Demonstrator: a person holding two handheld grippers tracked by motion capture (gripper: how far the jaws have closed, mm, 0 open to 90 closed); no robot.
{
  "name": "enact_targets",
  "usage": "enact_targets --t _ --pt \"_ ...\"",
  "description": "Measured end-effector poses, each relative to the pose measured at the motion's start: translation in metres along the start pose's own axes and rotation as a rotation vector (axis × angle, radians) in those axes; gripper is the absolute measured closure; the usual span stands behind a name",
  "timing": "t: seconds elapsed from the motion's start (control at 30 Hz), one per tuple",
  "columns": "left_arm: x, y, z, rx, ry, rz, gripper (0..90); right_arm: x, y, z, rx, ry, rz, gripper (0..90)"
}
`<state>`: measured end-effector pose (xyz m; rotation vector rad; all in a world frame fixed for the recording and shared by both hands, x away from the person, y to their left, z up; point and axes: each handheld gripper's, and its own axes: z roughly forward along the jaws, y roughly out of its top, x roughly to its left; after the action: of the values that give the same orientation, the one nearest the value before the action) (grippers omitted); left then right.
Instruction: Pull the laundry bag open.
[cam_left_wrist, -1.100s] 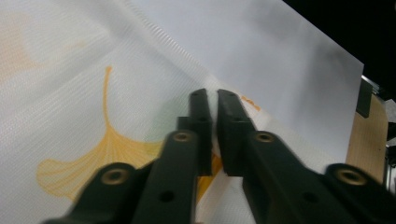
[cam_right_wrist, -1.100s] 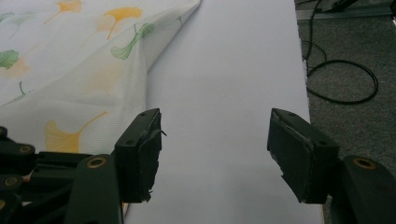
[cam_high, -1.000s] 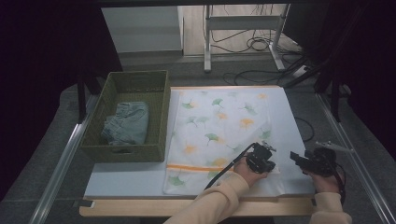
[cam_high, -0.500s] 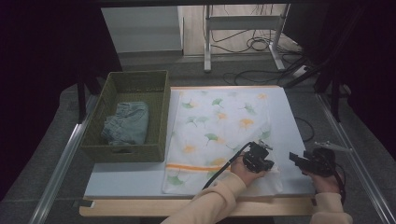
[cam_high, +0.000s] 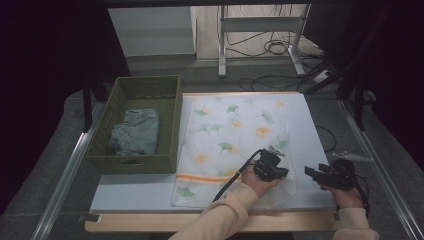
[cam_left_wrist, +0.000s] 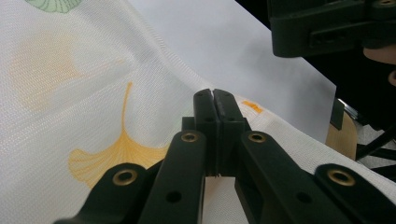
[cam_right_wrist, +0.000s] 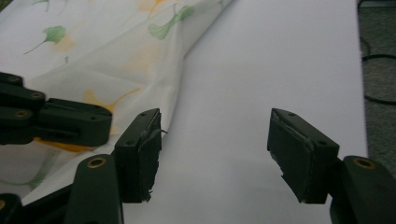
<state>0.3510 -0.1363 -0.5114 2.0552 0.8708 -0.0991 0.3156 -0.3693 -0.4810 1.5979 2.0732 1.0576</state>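
The cloth (cam_high: 235, 137) lies flat on the table (cam_high: 310, 130), right of the basket (cam_high: 172, 125). The left gripper (cam_left_wrist: 214, 100) is clamped on its near right edge; the right gripper (cam_right_wrist: 215, 144) stands apart beside it. The thin pinch may slip if pulled.

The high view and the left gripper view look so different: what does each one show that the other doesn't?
High view alone: the green woven basket with a folded pale blue garment inside, both of the person's sleeves, and the floor cables beyond the table.

Left gripper view alone: close up, the left gripper has its black fingers pressed together over the cloth; whether fabric is pinched between them cannot be told.

Both: the white ginkgo-leaf cloth spread on the white table top, and the right gripper beside its right edge.
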Motion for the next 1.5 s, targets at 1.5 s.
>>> enact_targets --t 1.5 --pt "0.002 -0.011 0.001 -0.035 -0.020 -0.038 90.0 0.028 -0.013 0.031 0.205 0.249 0.019 64.8"
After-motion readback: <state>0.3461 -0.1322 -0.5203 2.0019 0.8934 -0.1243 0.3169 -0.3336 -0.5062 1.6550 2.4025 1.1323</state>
